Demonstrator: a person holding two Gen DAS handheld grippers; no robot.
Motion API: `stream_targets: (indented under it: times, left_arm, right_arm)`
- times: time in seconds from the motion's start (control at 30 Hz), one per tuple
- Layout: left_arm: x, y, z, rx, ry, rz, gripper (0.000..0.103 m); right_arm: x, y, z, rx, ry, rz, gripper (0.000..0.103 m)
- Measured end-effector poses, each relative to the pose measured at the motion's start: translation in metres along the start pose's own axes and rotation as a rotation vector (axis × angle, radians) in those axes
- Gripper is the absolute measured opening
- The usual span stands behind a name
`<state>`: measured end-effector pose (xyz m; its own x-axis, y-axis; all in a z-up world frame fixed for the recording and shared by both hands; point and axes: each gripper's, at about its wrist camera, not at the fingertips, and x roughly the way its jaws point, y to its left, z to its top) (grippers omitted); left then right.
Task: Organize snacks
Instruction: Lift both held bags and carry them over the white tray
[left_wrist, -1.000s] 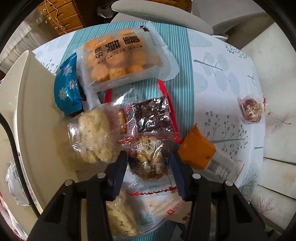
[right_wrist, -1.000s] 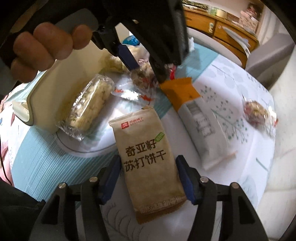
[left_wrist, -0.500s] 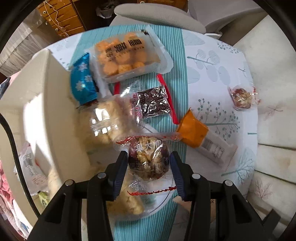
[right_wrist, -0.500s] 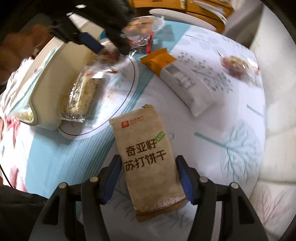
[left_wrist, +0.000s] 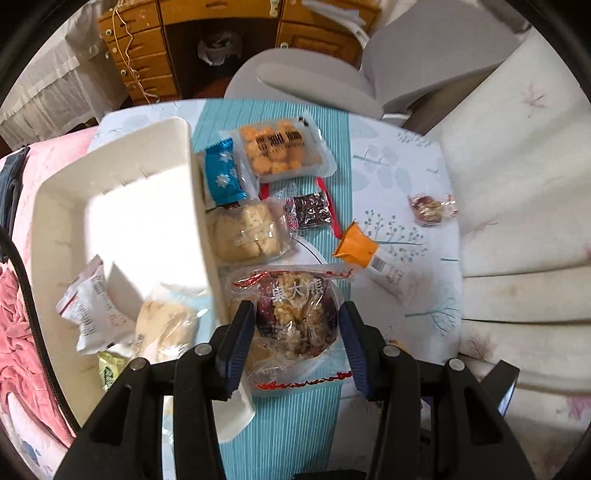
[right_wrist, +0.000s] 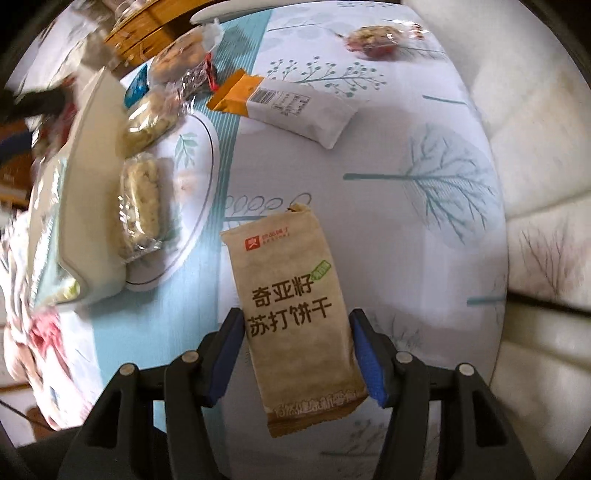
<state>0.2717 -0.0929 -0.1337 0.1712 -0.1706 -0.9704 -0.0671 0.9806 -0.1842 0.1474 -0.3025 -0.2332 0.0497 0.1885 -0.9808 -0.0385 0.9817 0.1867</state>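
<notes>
Lifted nut cluster packet (left_wrist: 297, 317) now beside white bin (left_wrist: 122, 206).

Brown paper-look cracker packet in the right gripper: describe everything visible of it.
The brown paper-look cracker packet is a flat, sealed oblong pouch of matte kraft-like wrap, with a small red logo, a green tag and dark Chinese lettering. Its crimped ends look intact. The right gripper clamps its lower half between blue pads, holding it lengthwise above the leaf-patterned tablecloth.

Both wrist cams down, tabletop (left_wrist: 402, 177) shared
</notes>
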Motion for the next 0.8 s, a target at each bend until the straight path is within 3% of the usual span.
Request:
stream_targets:
  times: [0.37,0.47,0.8]
  left_arm:
    - [-0.077,0.045,-0.040,0.031,-0.123,-0.076,0.046]
    - [-0.095,0.063,-0.048,0.039,-0.156,-0.094,0.046]
    - [-0.120,0.127,-0.072,0.056,-0.170,-0.135,0.046]
  right_arm:
    - [-0.066,0.035,-0.016,0.115,-0.118,0.035,0.058]
    - [-0.079,0.055,-0.002,0.137,-0.151,0.042,0.058]
    - [-0.102,0.130,-0.002,0.153,-0.219,0.090,0.058]
